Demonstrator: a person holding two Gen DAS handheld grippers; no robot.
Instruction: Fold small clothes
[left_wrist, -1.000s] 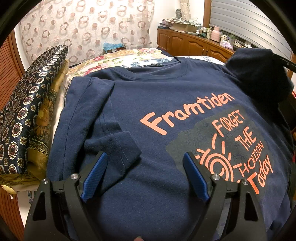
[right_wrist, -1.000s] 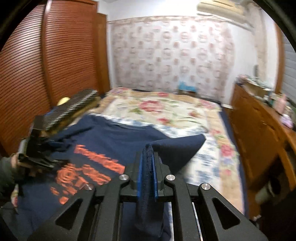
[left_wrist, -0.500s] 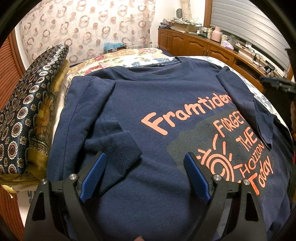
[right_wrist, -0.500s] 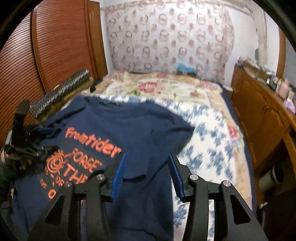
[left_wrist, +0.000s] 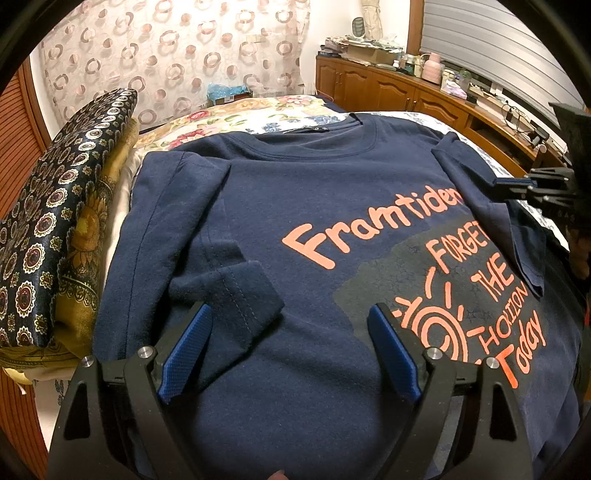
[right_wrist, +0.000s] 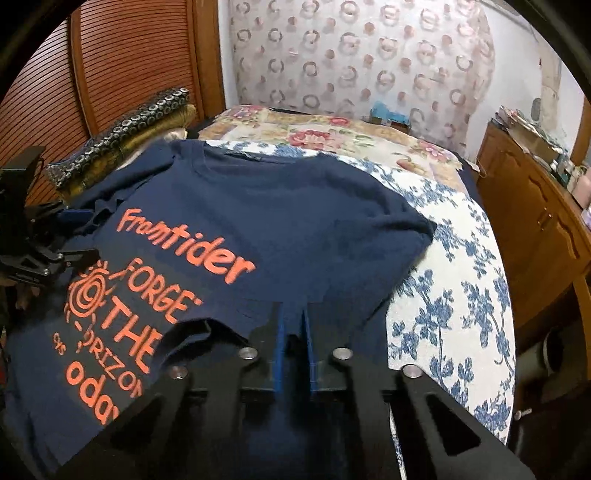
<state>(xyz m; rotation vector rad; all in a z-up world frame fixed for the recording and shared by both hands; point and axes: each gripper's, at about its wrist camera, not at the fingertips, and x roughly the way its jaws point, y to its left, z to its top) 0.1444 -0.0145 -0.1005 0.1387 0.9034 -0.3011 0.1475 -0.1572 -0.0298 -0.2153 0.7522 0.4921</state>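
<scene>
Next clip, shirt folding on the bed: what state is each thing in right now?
T-shirt: spread flat on the bed, print up.
Sleeve by left gripper: folded in over the front.
Sleeve by right gripper: folded in over the front.
Left gripper: open, empty, above the T-shirt.
Right gripper: shut; cannot tell whether cloth is pinched.
Cabinet doors: closed.

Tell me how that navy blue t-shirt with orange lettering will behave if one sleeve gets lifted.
The navy blue t-shirt with orange lettering will probably drape limply: its folded sleeves lie flat and creased. It looks light, thin knit. It may drag across the floral bedspread rather than slide freely.
</scene>
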